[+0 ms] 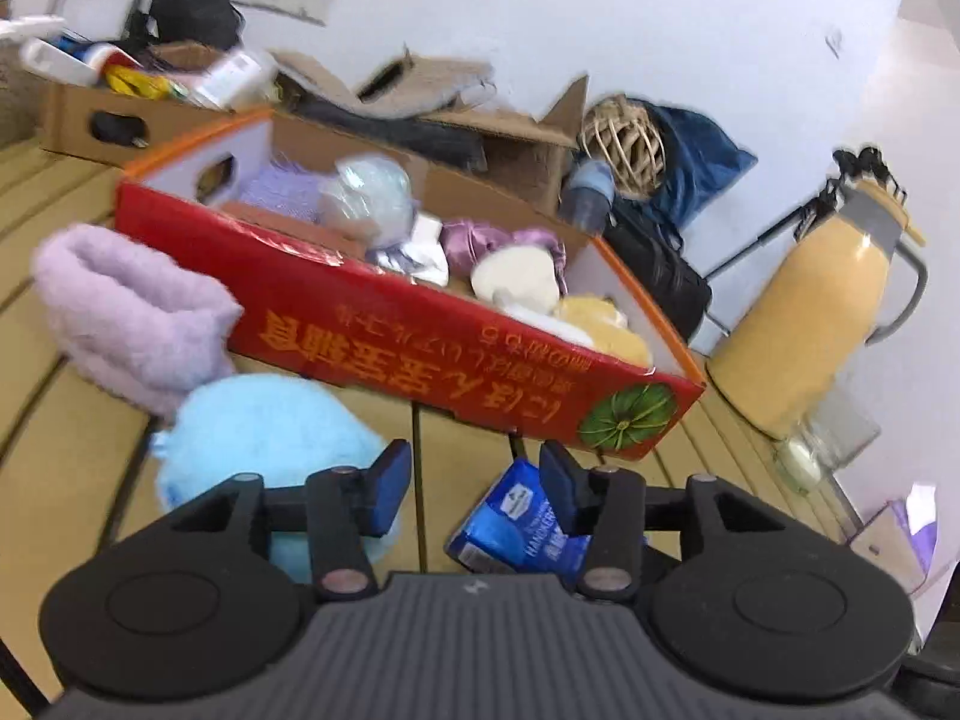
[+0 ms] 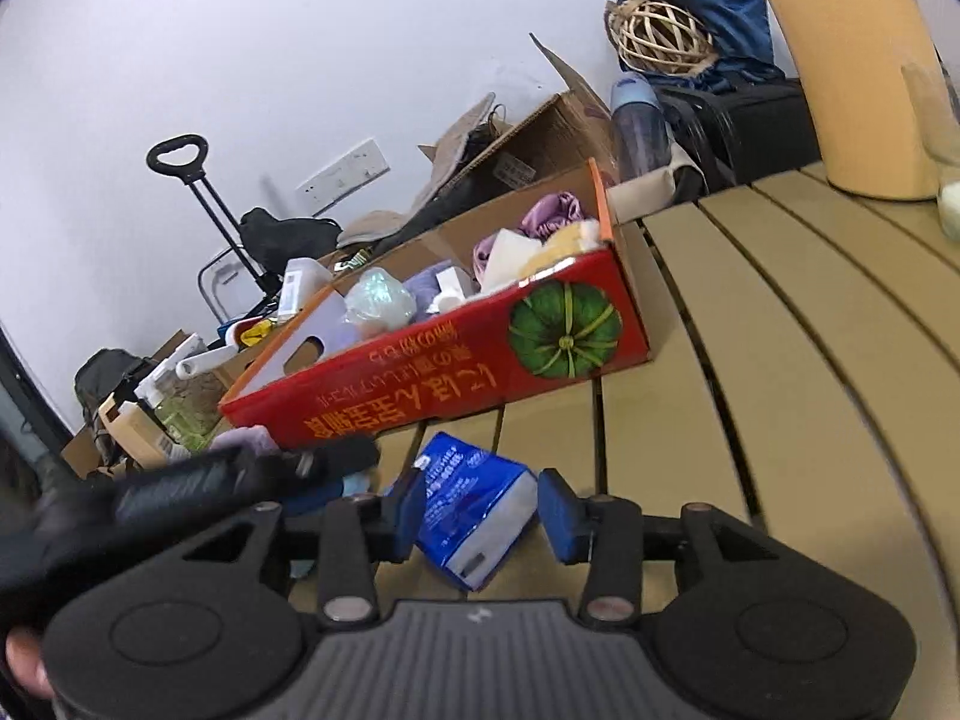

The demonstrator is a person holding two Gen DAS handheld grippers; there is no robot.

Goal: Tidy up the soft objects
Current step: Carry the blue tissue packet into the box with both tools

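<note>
Right wrist view shows the right tool [image 2: 477, 519] low over the slatted table [image 2: 750, 360], its blue pads spread apart on either side of a blue tissue pack [image 2: 474, 510] that lies flat just in front of the red box [image 2: 432, 378]. Nothing is clamped yet. The left tool [image 1: 474, 489] also stands apart and empty, hovering near the same pack, with a light blue plush [image 1: 264, 438] beside its left pad and a lilac fluffy item [image 1: 132, 312] leaning against the box's front wall. The box already holds several soft things, among them a purple satin piece [image 1: 480, 240] and a cream plush [image 1: 522, 279].

The main risk is crowding: both tools sit close around one small pack, so they could knock each other or shove the pack under the box edge. The pack's slick wrapper may also slide out if the pads close on a corner rather than across its body. Lifting it over the tall front wall could catch the rim and tip the lightly loaded box.
</note>
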